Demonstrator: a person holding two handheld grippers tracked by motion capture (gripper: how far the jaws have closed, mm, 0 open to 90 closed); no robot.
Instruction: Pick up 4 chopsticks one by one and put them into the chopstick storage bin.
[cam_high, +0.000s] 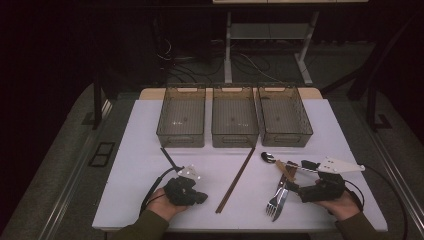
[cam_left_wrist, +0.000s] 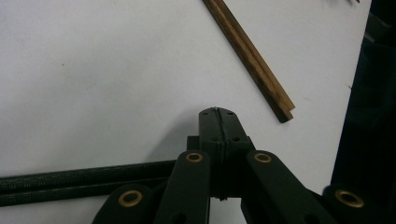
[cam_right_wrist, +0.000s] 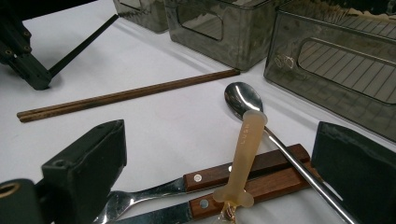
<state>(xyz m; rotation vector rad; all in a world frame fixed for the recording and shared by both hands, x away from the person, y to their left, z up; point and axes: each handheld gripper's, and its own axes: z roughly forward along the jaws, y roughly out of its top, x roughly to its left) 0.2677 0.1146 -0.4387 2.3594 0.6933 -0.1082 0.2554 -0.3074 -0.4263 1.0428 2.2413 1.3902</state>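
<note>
Black plastic, the right hand-held gripper sits low at the bench's near right, jaws apart, straddling a cluster of cutlery without clamping any of it. Between the jaws in the right gripper view: a translucent amber plastic spoon handle lying across two wooden-handled riveted pieces, a steel fork and one more utensil whose head is cut off. A long steel spoon lies alongside, bowl pointing away toward the bins, handle running back under the right jaw. In the high view the fork's long axis runs near-to-far, tines toward the person, and the steel spoon's bowl is at the far left end of the cluster.

Left hand-held gripper rests at the near left, jaws pressed together on nothing; the left gripper view shows the tips meeting over bare white bench.

Pair of dark brown wooden chopsticks lies between the two grippers, apart from both, long axis diagonal from near-left to far-right, far end near the middle bin. Left gripper view catches just their near end; right gripper view shows most of their length.

Three smoky translucent plastic bins stand in a row at the far side.
</note>
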